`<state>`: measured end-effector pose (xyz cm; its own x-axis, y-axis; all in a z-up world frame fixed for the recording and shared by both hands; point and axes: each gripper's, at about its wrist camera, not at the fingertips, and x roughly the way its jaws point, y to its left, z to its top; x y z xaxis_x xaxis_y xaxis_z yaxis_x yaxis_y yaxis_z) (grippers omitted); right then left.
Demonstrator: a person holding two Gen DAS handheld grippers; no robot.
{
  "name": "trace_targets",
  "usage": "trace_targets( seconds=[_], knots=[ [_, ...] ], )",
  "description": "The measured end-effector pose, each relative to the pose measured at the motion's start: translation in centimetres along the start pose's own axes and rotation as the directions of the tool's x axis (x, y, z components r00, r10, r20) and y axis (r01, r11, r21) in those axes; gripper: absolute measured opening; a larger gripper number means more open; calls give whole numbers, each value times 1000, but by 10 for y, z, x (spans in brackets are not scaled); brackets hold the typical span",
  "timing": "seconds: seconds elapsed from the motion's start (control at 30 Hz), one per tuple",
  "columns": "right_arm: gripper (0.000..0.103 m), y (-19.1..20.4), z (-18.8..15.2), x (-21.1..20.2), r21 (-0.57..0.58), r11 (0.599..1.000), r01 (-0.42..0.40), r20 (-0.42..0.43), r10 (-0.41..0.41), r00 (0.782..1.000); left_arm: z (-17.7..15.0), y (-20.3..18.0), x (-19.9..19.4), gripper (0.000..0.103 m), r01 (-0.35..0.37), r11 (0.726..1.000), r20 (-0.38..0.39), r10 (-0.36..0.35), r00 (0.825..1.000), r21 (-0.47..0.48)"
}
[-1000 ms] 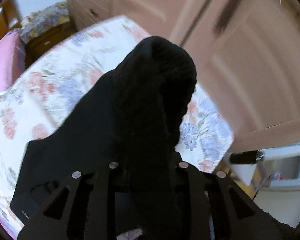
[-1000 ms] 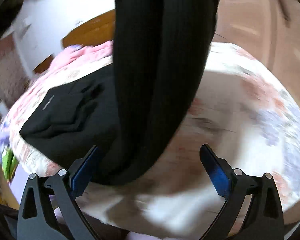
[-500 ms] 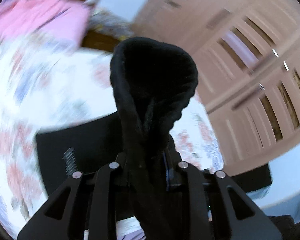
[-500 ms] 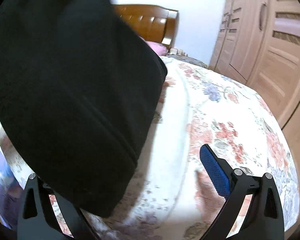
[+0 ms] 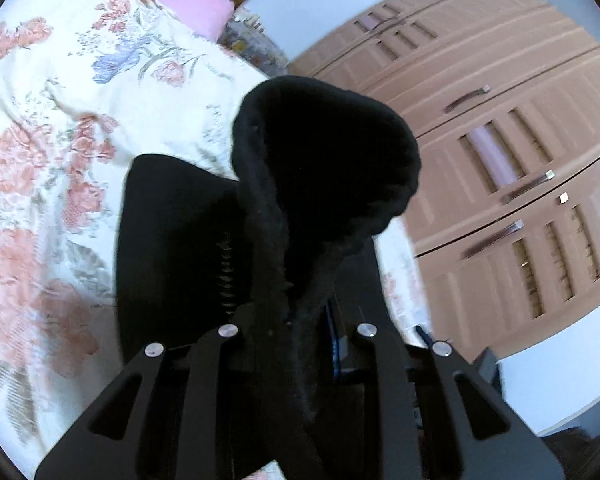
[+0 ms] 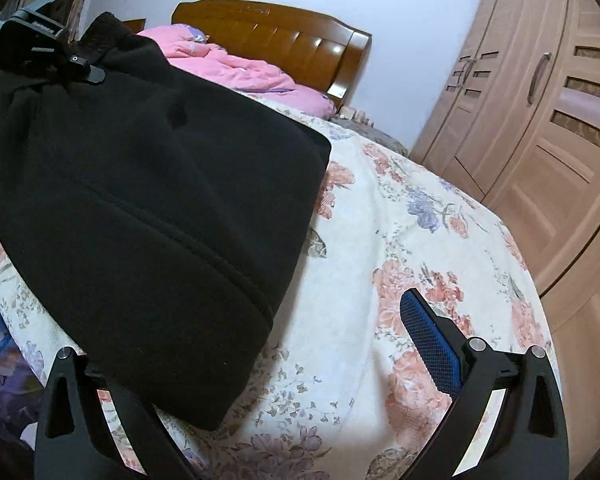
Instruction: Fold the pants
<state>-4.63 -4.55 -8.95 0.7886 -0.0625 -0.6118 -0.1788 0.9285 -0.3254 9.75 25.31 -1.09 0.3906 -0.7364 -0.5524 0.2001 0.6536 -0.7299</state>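
Note:
The black fleece pants (image 6: 148,216) hang in a folded bundle over the flowered bedspread (image 6: 400,240). My left gripper (image 5: 296,312) is shut on a bunched fold of the pants (image 5: 324,168), which rises in front of its camera and hides the fingertips. In the right wrist view the left gripper (image 6: 48,56) holds the bundle's top at upper left. My right gripper (image 6: 260,360) is open and holds nothing. Its blue right pad (image 6: 428,336) shows; the pants' lower hem drapes over its left finger.
A wooden headboard (image 6: 284,44) and a pink quilt (image 6: 236,68) lie at the far end of the bed. A wooden wardrobe (image 6: 540,100) stands along the right side of the bed. Purple and floral items (image 6: 0,364) sit low at the bed's left edge.
The left gripper has lifted and swung the pants toward the head of the bed. The pants have moved left out of the open right gripper's gap; the hem now rests on its left finger.

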Motion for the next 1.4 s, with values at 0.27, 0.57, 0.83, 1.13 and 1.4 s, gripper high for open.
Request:
trace_targets(
  seconds=[0.27, 0.57, 0.83, 1.13, 1.4],
  knots=[
    [97, 5, -1, -3, -41, 999, -32, -19, 31, 999, -16, 30, -42, 96, -176, 982, 177, 185, 967, -65],
    [97, -41, -7, -61, -33, 861, -507, 63, 508, 859, -39, -105, -23, 98, -373, 884, 272, 299, 915, 283],
    [97, -69, 68, -6, 6, 917, -399, 128, 395, 910, -47, -119, 57, 98, -410, 812, 147, 385, 911, 416],
    [97, -26, 124, 91, 54, 742, -668, -31, 670, 741, -66, -72, 51, 86, -501, 786, 101, 501, 860, 363],
    [97, -26, 115, 110, 113, 735, -668, -84, 677, 731, -76, -20, 22, 102, -531, 832, 55, 530, 846, 162]
  ],
)
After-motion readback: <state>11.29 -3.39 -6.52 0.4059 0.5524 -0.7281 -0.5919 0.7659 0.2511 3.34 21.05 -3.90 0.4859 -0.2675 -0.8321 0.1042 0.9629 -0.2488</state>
